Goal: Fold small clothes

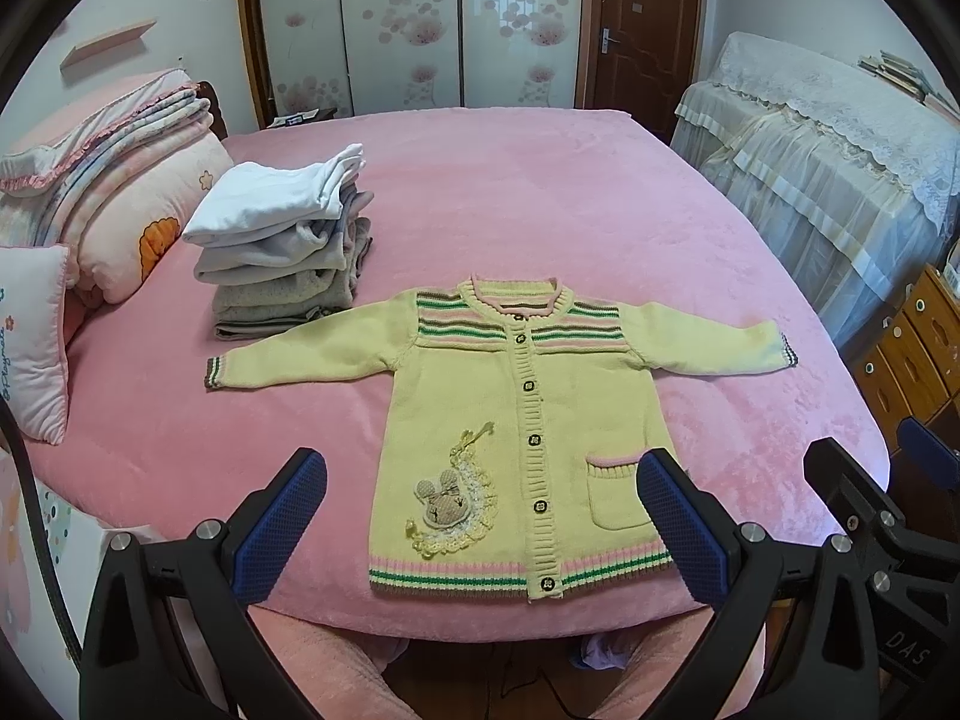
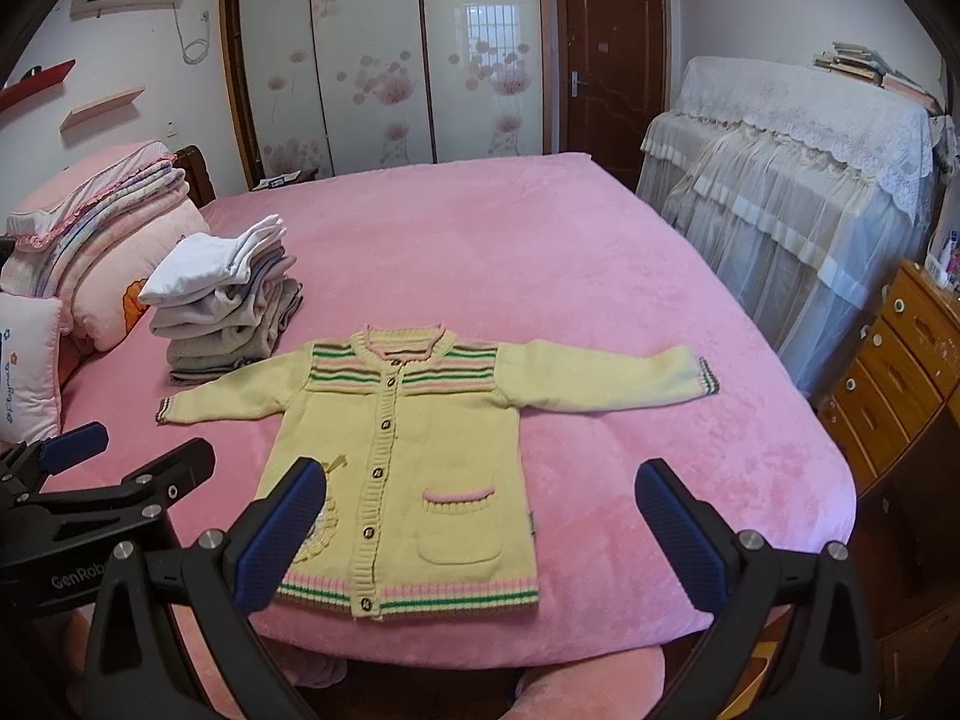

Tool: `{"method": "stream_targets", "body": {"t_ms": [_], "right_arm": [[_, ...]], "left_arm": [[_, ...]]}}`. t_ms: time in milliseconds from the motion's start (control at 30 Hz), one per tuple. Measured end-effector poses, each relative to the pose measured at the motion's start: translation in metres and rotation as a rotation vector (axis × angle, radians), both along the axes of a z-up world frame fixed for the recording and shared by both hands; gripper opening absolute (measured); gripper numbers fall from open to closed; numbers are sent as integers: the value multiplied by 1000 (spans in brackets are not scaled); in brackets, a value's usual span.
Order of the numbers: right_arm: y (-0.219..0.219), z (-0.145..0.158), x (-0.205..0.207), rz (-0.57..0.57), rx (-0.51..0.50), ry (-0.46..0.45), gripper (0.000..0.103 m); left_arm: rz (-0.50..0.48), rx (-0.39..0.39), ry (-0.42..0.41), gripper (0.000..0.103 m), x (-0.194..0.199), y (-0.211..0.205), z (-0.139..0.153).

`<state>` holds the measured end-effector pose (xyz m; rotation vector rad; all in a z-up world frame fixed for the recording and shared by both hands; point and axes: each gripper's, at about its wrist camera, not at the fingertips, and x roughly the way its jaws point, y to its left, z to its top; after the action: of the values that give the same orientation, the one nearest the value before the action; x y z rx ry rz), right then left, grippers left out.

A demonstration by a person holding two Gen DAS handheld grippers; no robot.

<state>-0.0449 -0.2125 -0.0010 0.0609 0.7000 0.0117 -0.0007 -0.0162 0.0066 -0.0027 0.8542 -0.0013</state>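
Observation:
A small yellow knitted cardigan (image 1: 474, 420) with striped yoke, buttons, a pocket and a mouse patch lies flat and face up on the pink bed (image 1: 540, 210), both sleeves spread out. It also shows in the right wrist view (image 2: 444, 456). My left gripper (image 1: 480, 516) is open and empty, held above the cardigan's hem. My right gripper (image 2: 480, 528) is open and empty, above the hem's right part. The right gripper (image 1: 888, 480) shows at the edge of the left wrist view, and the left gripper (image 2: 90, 468) in the right wrist view.
A stack of folded white and grey clothes (image 1: 282, 240) sits on the bed left of the cardigan, also in the right wrist view (image 2: 222, 300). Pillows and folded quilts (image 1: 102, 192) lie at the far left. A lace-covered piece of furniture (image 2: 780, 180) and wooden drawers (image 2: 900, 372) stand right.

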Motion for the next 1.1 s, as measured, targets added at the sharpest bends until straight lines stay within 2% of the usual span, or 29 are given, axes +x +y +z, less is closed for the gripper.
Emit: {"method": "stream_targets", "body": {"t_ms": [233,367,433,567,767,867,967,1100], "right_arm": [[-8,5,4,20,34,-33,103],[-14,10,8,27,36,-50,103],[-19,14,14,30,43,-51,103],[-29,24,21,16,10,-100,103],[-55,42,37,-41,-25,-185,103],[-78,45,50,-95,-24,-221,103],[-104,40,70,-151,-17,-227,103],[-132,25,91,-202,-20,-218,102]], "left_arm": [[7,14,-37,102,6,-3,7],[-3,-17,-82,102,14,-2,16],[-32,-43,-92,102,22,-4,22],[-76,-23,-121,102,36,-20,37],[-179,-83,-133,102,67,-55,57],[-224,-72,-183,102,82,-81,60],[-268,-49,-209,102,97,-109,54],[-338,-37,-219,102,123,-153,32]]}}
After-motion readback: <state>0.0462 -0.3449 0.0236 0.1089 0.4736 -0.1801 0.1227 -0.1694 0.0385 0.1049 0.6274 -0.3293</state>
